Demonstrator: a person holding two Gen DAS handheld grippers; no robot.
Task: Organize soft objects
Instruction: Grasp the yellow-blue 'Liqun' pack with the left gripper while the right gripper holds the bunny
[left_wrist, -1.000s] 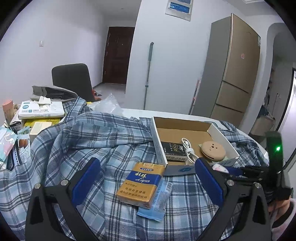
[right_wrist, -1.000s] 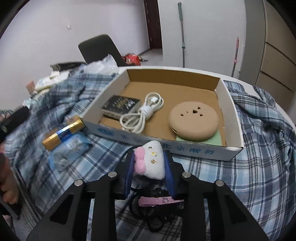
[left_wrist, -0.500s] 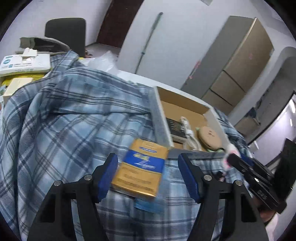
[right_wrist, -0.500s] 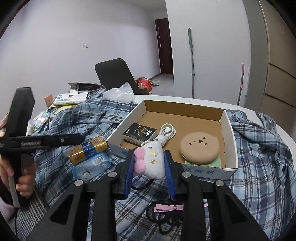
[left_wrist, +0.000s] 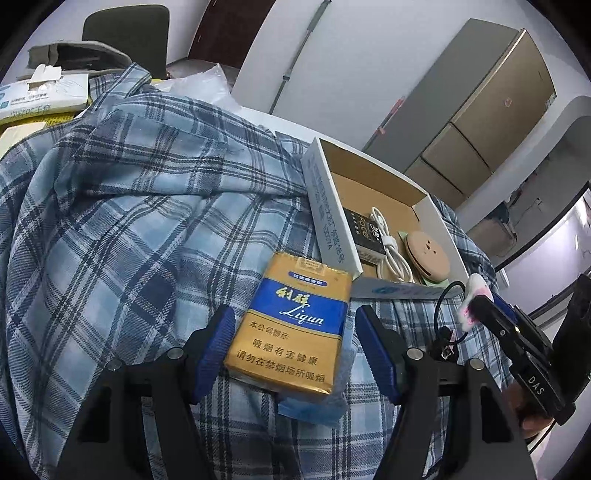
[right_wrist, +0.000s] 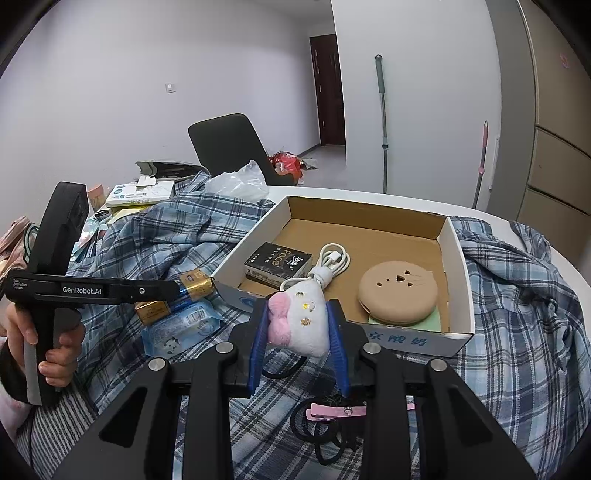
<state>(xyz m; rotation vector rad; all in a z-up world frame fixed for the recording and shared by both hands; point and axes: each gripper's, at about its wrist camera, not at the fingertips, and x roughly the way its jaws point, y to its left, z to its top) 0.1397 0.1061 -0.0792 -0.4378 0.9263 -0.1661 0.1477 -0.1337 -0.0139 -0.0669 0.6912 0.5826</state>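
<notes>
Right wrist view showed the right gripper (right_wrist: 297, 332) pinching a small white-and-pink plush toy (right_wrist: 301, 321), raised just in front of the cardboard box (right_wrist: 456, 332), probably so the toy could go in beside the tan round pouch (right_wrist: 397, 297). Left of the box, the left gripper (left_wrist: 295, 341) was spread wide around a gold-and-blue cigarette pack (left_wrist: 291, 326), not touching it, apparently lining up a grasp. Both pack and box lay on the plaid shirt (left_wrist: 122, 221).
</notes>
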